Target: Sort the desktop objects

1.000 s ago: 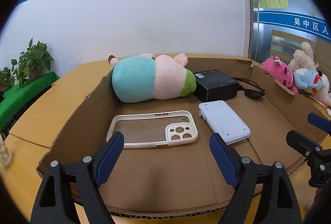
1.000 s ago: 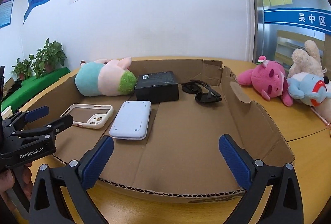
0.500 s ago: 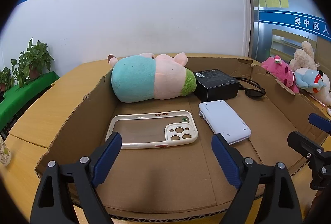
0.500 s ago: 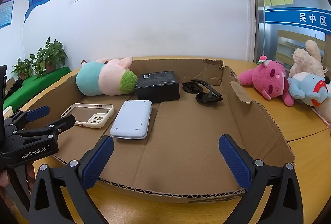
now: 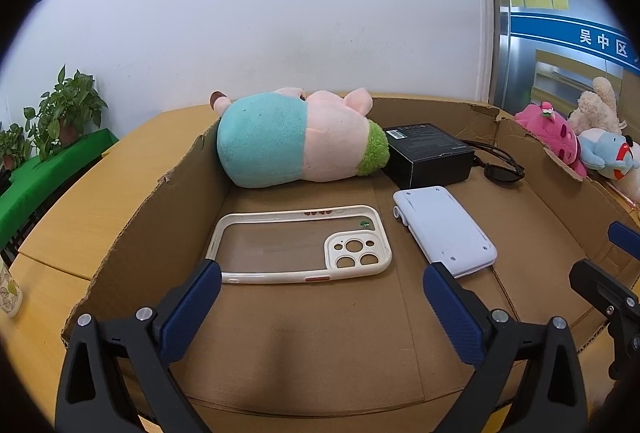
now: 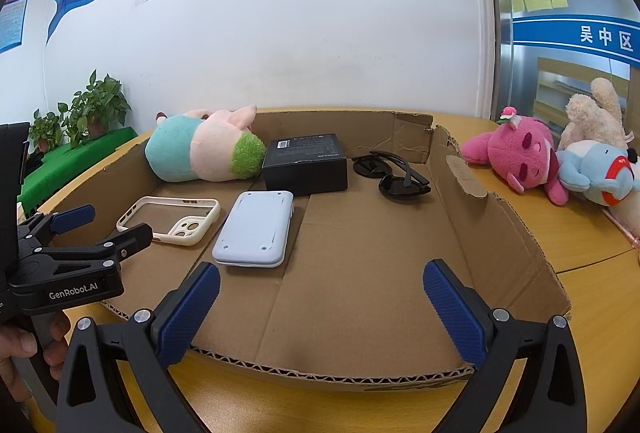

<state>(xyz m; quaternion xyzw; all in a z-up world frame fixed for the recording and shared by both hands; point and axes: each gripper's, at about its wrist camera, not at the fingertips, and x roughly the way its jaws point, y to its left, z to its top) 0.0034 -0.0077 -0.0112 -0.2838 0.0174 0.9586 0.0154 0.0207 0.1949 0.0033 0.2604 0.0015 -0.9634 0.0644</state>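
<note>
A shallow cardboard tray [image 5: 152,217] [image 6: 472,201] holds a teal and pink plush pig [image 5: 296,137] [image 6: 204,153], a black box [image 5: 428,153] [image 6: 306,163], black sunglasses [image 5: 500,167] [image 6: 394,175], a cream phone case [image 5: 300,245] [image 6: 172,215] and a white flat device [image 5: 444,229] [image 6: 256,229]. My left gripper [image 5: 320,297] is open and empty, just short of the phone case; it also shows in the right wrist view [image 6: 108,221]. My right gripper [image 6: 320,293] is open and empty over the tray's front edge.
Pink, beige and blue plush toys [image 6: 560,161] [image 5: 580,137] lie on the wooden table [image 6: 592,233] right of the tray. Potted plants [image 5: 60,117] stand on a green surface at the left. A paper cup [image 5: 8,289] stands at the left edge.
My left gripper has pulled back and lifted slightly; the tray's contents sit a little lower in its view. The right gripper has barely moved. Both stay open.
</note>
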